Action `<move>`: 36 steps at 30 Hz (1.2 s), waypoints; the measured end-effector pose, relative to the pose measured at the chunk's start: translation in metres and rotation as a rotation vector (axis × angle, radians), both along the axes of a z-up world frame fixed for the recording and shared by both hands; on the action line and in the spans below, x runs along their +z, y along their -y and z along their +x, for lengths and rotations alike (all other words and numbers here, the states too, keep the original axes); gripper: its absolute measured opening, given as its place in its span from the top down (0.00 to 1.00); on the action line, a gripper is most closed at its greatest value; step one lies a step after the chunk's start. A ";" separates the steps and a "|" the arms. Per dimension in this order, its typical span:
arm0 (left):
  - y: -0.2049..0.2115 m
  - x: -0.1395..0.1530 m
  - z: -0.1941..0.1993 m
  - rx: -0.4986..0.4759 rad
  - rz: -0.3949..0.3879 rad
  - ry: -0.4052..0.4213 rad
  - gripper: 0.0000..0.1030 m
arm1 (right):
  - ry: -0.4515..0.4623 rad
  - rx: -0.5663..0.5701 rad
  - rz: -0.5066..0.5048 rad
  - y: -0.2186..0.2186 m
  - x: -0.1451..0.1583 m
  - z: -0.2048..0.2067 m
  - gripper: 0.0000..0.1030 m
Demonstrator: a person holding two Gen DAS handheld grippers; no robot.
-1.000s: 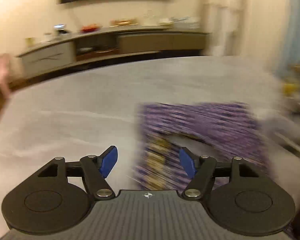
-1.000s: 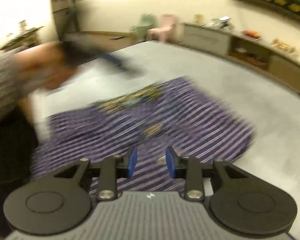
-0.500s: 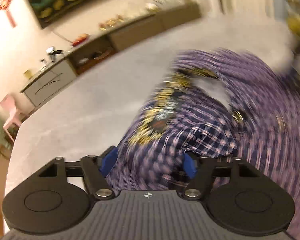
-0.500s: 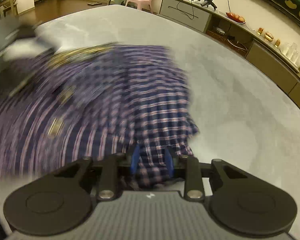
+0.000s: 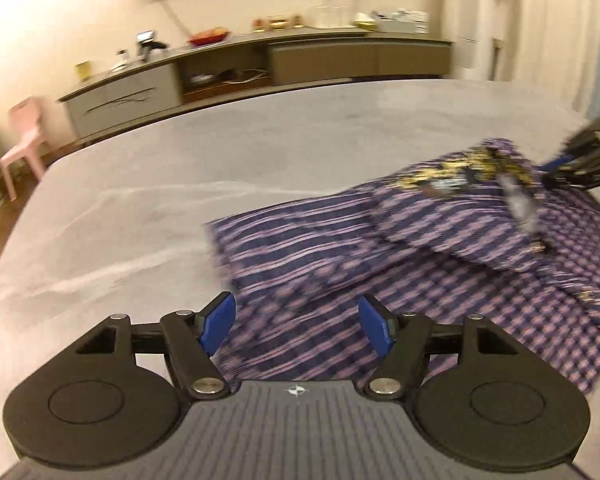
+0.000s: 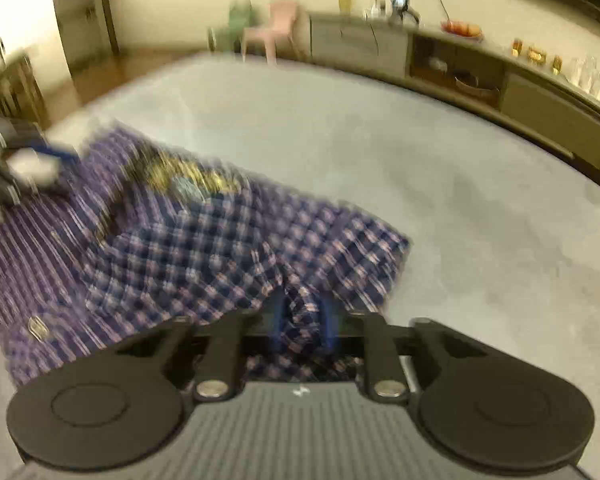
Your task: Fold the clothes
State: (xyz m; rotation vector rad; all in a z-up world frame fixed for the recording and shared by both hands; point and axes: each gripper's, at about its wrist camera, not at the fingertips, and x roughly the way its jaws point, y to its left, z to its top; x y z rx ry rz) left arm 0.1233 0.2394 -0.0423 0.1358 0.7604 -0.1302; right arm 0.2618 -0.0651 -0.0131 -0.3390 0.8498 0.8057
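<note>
Right wrist view has my right tool point(image 6: 302, 326) pinching a bunched edge of the shirt point(image 6: 204, 248) on the grey counter point(image 6: 440, 184), its length running away leftward toward my spread, empty left tool point(image 5: 298, 322), so right is nearer.

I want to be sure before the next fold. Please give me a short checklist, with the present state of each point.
1. Right tongs shut on the shirt: ok, plaid cloth sits between the blue pads.
2. Left tongs free: ok, open, nothing between the pads.
3. Shirt under the left tongs, ready to pick: ok, cloth lies just ahead of them.
4. Shirt lying flat: not ok, one part is folded over and raised near the collar.
5. Bare table beside the shirt: ok.
6. Which hem or corner the right tongs hold: cannot tell, blurred.
</note>
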 end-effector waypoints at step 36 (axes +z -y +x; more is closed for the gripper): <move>-0.023 0.006 -0.025 0.152 -0.052 -0.040 0.51 | -0.028 -0.048 -0.020 0.001 0.009 -0.013 0.65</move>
